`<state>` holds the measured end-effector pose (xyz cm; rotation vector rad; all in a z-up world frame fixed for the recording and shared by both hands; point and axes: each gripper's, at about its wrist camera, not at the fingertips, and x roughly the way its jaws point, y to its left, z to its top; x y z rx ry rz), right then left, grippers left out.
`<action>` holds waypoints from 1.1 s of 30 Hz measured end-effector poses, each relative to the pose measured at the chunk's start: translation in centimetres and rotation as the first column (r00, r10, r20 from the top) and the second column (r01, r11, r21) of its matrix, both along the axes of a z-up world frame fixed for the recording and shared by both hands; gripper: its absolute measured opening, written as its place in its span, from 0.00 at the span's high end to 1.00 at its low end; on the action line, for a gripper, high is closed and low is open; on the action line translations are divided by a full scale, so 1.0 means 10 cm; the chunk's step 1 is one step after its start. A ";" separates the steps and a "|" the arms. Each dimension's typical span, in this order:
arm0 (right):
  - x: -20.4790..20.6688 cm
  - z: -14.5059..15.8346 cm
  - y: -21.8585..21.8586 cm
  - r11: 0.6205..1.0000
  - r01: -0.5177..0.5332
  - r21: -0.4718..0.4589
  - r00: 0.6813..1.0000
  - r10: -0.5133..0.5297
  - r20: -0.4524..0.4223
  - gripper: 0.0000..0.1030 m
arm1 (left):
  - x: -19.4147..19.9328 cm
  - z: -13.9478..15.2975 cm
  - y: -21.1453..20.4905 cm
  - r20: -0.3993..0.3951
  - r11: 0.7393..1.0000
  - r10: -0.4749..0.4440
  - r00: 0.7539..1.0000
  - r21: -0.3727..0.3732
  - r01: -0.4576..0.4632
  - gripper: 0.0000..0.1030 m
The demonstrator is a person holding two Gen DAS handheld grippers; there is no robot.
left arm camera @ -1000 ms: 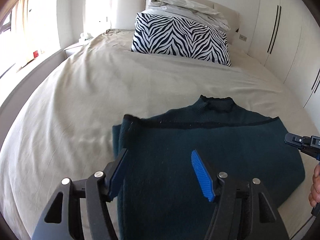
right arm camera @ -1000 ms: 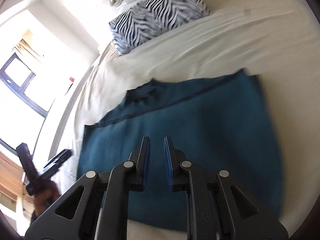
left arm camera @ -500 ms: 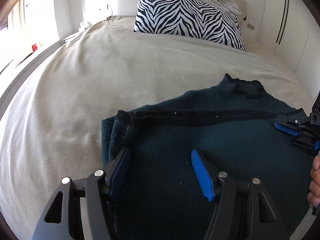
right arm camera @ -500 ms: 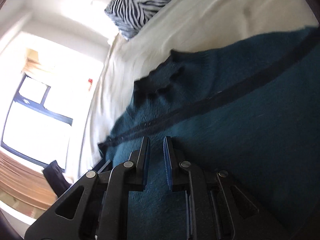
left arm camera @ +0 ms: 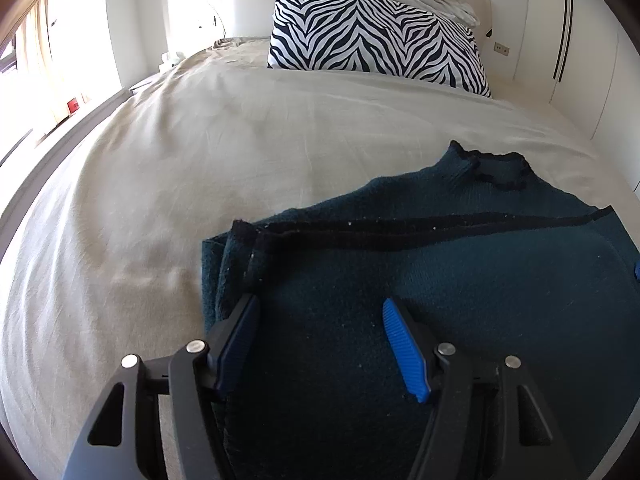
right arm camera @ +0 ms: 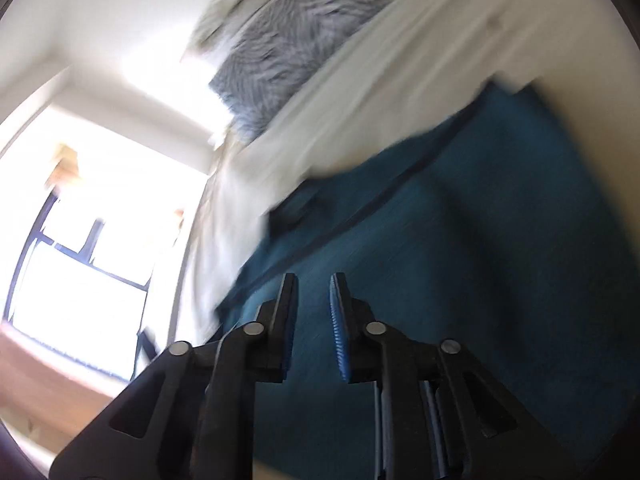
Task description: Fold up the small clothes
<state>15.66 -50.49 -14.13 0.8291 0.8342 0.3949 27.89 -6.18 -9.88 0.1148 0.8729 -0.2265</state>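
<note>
A dark teal knitted sweater [left arm camera: 460,280] with black trim lies flat on the bed, collar pointing toward the pillows. My left gripper [left arm camera: 318,308] hovers low over its left side, open. One finger is at the folded left edge and the other is over the body of the knit. In the blurred right wrist view my right gripper [right arm camera: 313,280] hangs over the sweater [right arm camera: 460,260]. Its jaws are opening, a narrow gap shows, and nothing is between them. Only a blue tip of the right gripper [left arm camera: 637,269] shows at the left view's right edge.
The beige bedsheet [left arm camera: 180,168] stretches wide to the left and beyond the sweater. A zebra-striped pillow [left arm camera: 376,44] and crumpled bedding lie at the headboard. White wardrobe doors [left arm camera: 576,32] line the right wall and a bright window [right arm camera: 80,240] is on the left.
My left gripper dropped closer to the sweater's left edge, still open. My right gripper slid almost out of the left view, swung with blur, and its jaws parted a little.
</note>
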 end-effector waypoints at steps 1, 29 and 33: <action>-0.04 -0.02 0.16 0.999 -0.047 0.004 0.999 0.047 0.000 0.64 | -0.01 0.00 0.00 0.002 1.000 0.001 1.000 0.003 -0.001 0.35; -0.65 -0.14 0.13 0.997 -0.001 0.073 0.998 0.006 -0.068 0.45 | -1.14 0.18 -0.44 -0.204 0.950 -0.206 0.957 -0.276 0.146 0.35; -0.63 -0.49 0.18 0.994 -0.021 0.105 0.987 0.037 -0.158 0.47 | -1.13 0.06 -0.20 -0.223 0.928 -0.197 0.955 -0.355 0.109 0.42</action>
